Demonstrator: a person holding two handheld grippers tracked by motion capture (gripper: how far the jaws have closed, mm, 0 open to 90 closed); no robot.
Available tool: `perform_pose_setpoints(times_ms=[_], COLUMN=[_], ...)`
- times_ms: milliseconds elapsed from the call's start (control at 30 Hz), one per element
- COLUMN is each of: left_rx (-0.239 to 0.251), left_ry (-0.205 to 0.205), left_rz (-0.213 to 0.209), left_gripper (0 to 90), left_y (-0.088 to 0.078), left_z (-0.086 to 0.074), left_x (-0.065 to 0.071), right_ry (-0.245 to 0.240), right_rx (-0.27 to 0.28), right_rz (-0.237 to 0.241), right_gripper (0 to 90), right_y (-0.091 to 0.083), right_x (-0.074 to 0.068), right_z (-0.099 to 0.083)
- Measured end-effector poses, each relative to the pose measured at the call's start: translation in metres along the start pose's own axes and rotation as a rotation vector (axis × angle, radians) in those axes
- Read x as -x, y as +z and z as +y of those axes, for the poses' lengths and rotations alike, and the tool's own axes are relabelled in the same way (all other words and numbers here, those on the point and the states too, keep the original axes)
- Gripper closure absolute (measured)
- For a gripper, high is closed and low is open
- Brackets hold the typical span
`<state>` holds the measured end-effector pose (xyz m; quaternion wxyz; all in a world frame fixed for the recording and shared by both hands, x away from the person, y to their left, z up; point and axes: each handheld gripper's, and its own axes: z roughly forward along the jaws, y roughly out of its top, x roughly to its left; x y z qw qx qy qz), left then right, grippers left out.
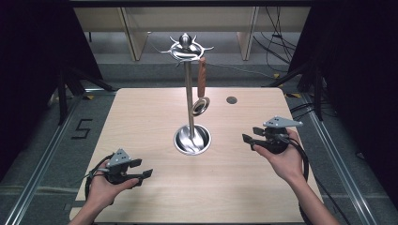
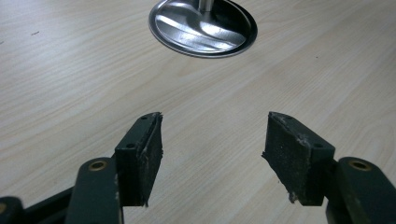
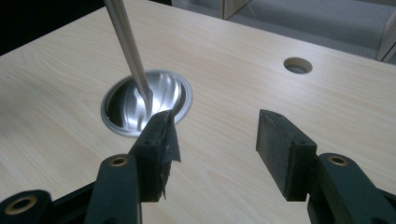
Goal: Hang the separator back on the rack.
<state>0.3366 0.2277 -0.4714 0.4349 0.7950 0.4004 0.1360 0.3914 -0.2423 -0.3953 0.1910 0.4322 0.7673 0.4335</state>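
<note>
1. The left gripper [image 2: 212, 154] has its jaws spread wide with nothing but bare wood between them; in the left gripper view the pads touch nothing and hover just over the surface [image 2: 70, 70].
2. The right gripper [image 3: 215, 144] is likewise gaping and empty. In the right gripper view its jaws point toward the round steel base [image 3: 147, 102] of the stand, with the pole [image 3: 128, 46] rising just past one jaw, apart from it.
3. In the high view both grippers sit near the person's edge of the surface, the left gripper [image 1: 141, 169] low at the left and the right gripper [image 1: 251, 137] level with the base, each well apart from the stand [image 1: 189, 93].
4. The thing to handle looks to be the utensil [image 1: 202, 86] with a brown handle and a metal head, hanging from a hook of the crown-shaped top [image 1: 187, 48], just beside the pole and well above the surface.
5. Judged from this, the step in hand is the reach toward that utensil, and the right gripper is the nearer one.
6. To do it well: raise the right gripper to the height of the handle, come in from the side away from the pole, and keep the jaws wide until the handle lies squarely between the pads.
7. Close on the handle rather than the slick head, then lift up before pulling away, so that the hook lets go cleanly.
8. The stand is tall on a small base, so a sideways tug could tip it; the left gripper could steady the base if needed.
</note>
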Motion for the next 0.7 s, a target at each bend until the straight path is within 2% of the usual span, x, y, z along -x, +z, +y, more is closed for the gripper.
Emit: perform_pose_setpoints(times_ms=[33, 67, 100, 133, 167, 233, 300, 333, 367, 400, 433, 467, 533, 567, 600, 667, 700], left_rx=[-0.001, -0.003, -0.011, -0.011, -0.010, -0.009, -0.001, -0.001, -0.020, -0.013, -0.002, 0.004, 0.006, 0.008, -0.003, 0.002, 0.001], left_ry=[0.000, 0.000, 0.001, 0.000, -0.001, -0.006, -0.001, -0.004, 0.014, 0.012, 0.004, 0.004, 0.004, 0.004, 0.015, 0.005, 0.005], left_rz=[0.000, -0.001, -0.005, -0.005, -0.005, -0.002, 0.003, 0.001, 0.001, 0.000, -0.005, -0.005, -0.001, -0.002, -0.003, -0.011, -0.012], left_gripper=[36.2, 36.2, 36.2, 36.2, 36.2, 36.1, 36.1, 36.2, 36.2, 36.2, 36.2, 36.2, 36.2, 36.2, 36.2, 36.2, 36.2], left_y=[0.000, 0.000, 0.000, 0.000, 0.000, 0.000, 0.000, 0.000, -0.001, 0.000, 0.000, 0.000, 0.000, 0.000, -0.001, 0.000, 0.000], left_z=[0.000, 0.000, 0.000, 0.000, 0.000, 0.000, 0.000, 0.000, 0.001, 0.001, 0.001, 0.001, 0.001, 0.001, 0.001, 0.001, 0.001], left_x=[0.000, 0.000, 0.000, 0.000, 0.000, 0.000, 0.000, 0.000, -0.001, 0.000, 0.001, 0.002, 0.003, 0.003, 0.002, 0.002, 0.002], right_ry=[-0.009, 0.002, 0.010, -0.004, 0.024, 0.038, 0.052, 0.077, 0.076, 0.065, 0.097, 0.059, 0.069, 0.099, 0.074, 0.067, 0.109], right_rx=[-0.002, -0.001, -0.025, -0.020, -0.020, -0.042, -0.018, -0.009, -0.025, -0.026, -0.036, -0.011, -0.013, -0.016, -0.020, -0.011, -0.010], right_rz=[-0.003, -0.007, -0.012, -0.019, -0.012, -0.022, -0.026, -0.022, -0.027, -0.015, -0.029, -0.026, -0.028, -0.028, -0.026, -0.030, -0.015], right_gripper=[47.3, 47.2, 47.2, 47.1, 47.0, 46.8, 46.8, 46.7, 46.7, 46.7, 46.7, 46.6, 46.4, 46.2, 45.9, 45.7, 45.7], right_y=[0.000, 0.000, -0.002, -0.001, 0.000, -0.002, -0.001, -0.001, -0.001, 0.000, -0.002, -0.001, -0.001, -0.002, -0.002, -0.003, -0.002], right_x=[0.003, 0.005, 0.007, 0.010, 0.011, 0.014, 0.018, 0.019, 0.021, 0.024, 0.022, 0.026, 0.026, 0.023, 0.026, 0.027, 0.024], right_z=[-0.003, -0.007, -0.009, -0.013, -0.018, -0.025, -0.033, -0.039, -0.041, -0.045, -0.048, -0.050, -0.052, -0.053, -0.053, -0.053, -0.054])
